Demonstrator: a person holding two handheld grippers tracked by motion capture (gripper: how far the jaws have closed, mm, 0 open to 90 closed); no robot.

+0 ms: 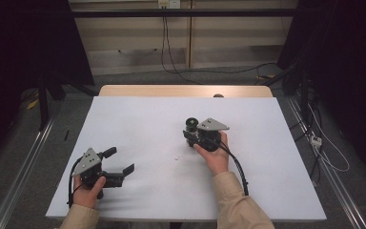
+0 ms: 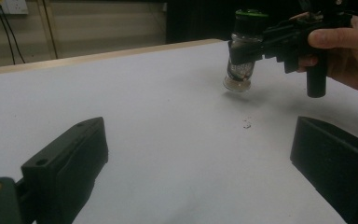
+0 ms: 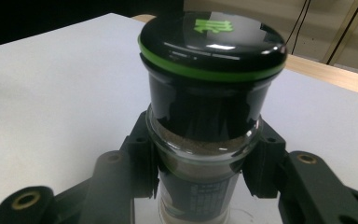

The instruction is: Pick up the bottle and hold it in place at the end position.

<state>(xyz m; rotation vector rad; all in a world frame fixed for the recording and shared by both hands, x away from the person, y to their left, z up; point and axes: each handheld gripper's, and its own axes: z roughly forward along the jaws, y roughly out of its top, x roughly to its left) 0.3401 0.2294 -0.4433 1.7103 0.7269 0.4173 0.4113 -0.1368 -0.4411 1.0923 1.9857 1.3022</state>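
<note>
1. Clamping a small glass jar [image 3: 205,140] around its middle, the right gripper [image 1: 194,133] has both black jaws pressed against the glass, one on either side.
2. Seen from the right gripper view, the jar stands upright between the jaws, its black lid [image 3: 212,39] with a green ring and green mark above them and a labelled lower part below them.
3. A brownish powder shows inside the glass, level with the tops of the jaws.
4. In the left gripper view the jar [image 2: 242,51] hangs just above the white table [image 2: 144,116], with a soft shadow under its base, so it looks lifted clear of the surface.
5. The person's right hand [image 1: 214,152] wraps the handle behind the jaws, and the cable trails back along the sleeve.
6. A few tiny crumbs [image 2: 247,124] lie on the table, below and slightly nearer than the jar as the left gripper looks at it.
7. The left gripper [image 1: 119,161] has its jaws spread wide apart with nothing between them; the jar is well ahead of them, off toward the far right.
8. The left hand [image 1: 91,183] holds that gripper low over the near part of the table.
</note>
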